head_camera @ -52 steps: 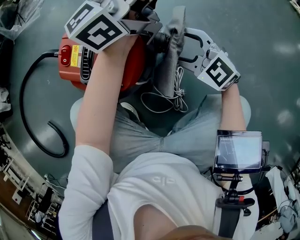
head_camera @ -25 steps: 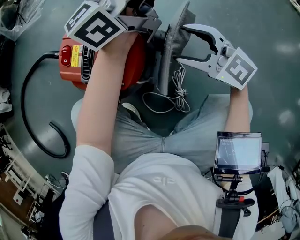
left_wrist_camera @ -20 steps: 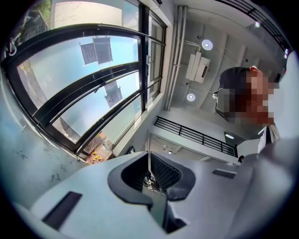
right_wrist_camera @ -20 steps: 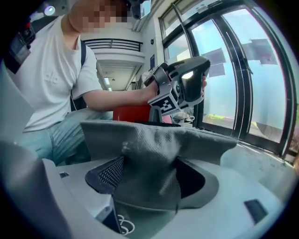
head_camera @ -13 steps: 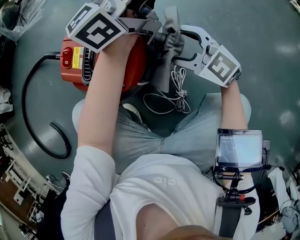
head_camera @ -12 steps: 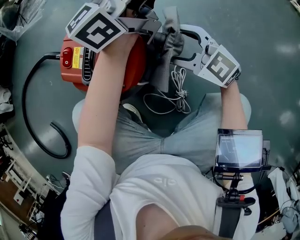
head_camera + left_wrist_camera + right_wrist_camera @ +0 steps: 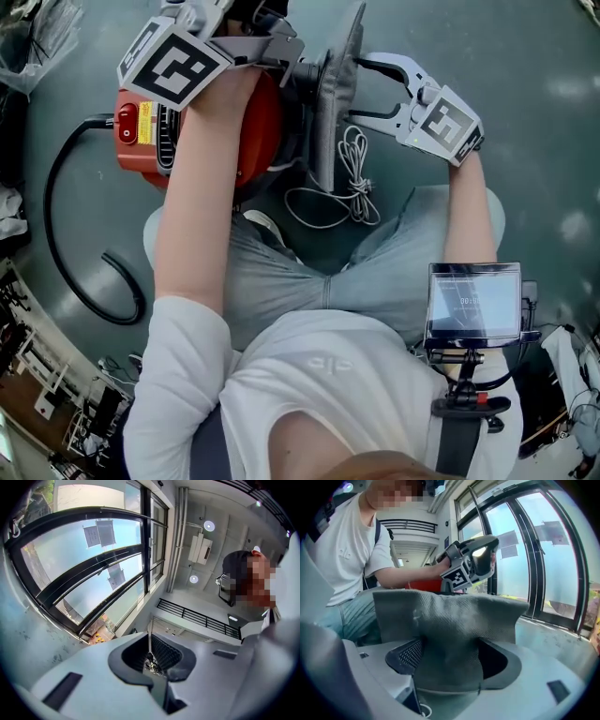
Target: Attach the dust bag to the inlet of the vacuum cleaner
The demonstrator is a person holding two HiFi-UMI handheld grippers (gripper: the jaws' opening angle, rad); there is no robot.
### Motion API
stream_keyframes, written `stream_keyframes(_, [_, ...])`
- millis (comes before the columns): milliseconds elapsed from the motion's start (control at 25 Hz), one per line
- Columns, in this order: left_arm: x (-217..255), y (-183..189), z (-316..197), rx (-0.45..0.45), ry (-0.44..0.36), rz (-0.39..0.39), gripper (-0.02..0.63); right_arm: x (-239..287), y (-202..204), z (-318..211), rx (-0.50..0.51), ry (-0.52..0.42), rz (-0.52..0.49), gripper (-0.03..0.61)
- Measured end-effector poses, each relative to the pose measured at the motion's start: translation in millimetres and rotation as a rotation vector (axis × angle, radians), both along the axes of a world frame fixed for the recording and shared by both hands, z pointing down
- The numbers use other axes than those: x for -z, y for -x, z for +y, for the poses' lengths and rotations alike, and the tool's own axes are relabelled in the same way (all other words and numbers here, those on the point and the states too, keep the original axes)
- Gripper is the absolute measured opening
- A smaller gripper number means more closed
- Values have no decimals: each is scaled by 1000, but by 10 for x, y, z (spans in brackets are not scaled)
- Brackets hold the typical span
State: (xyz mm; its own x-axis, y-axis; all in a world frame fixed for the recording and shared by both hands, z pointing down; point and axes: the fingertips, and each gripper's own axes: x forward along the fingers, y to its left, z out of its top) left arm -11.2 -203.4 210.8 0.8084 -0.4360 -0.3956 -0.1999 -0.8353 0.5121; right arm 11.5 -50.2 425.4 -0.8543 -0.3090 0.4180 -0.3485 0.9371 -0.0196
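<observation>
Between the right tongs (image 7: 451, 670), a bunched fold of the grey woven-fabric dust bag (image 7: 450, 613) is pinched, and its upper edge spreads wide beyond the tips. Just across the bag, the left tongs (image 7: 150, 654) are closed tight with nothing seen in them, pointing up toward tall windows. Beside the left tongs sits the red round plastic vacuum cleaner (image 7: 255, 122). The bag stands on edge against its dark front; whether it sits on the inlet cannot be told. Below both tongs lies a white coiled cord (image 7: 349, 173), and a black hose (image 7: 49, 216) curves away beyond the left tongs.
</observation>
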Motion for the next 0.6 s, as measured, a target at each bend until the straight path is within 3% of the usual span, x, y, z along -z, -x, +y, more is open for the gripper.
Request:
stream_keyframes(120, [19, -26, 20, -6, -7, -5, 25, 38, 210, -48, -2, -121, 20, 348])
stream_keyframes(160, [23, -37, 28, -8, -9, -8, 25, 27, 223, -64, -12, -109, 23, 348])
stream_keyframes(200, [27, -48, 34, -10, -11, -12, 25, 7, 226, -62, -14, -48, 7, 348])
stream_keyframes(320, [52, -71, 42, -13, -14, -18, 25, 44, 287, 20, 52, 267, -134, 342])
stream_keyframes(400, [76, -68, 37, -10, -15, -17, 25, 83, 297, 43, 83, 357, -173, 331])
stream_keyframes(480, [85, -66, 38, -8, -12, -17, 25, 98, 268, 39, 81, 284, -86, 331])
stream_keyframes(600, [73, -75, 49, -11, -14, -22, 25, 145, 127, 68, 49, 85, 94, 333])
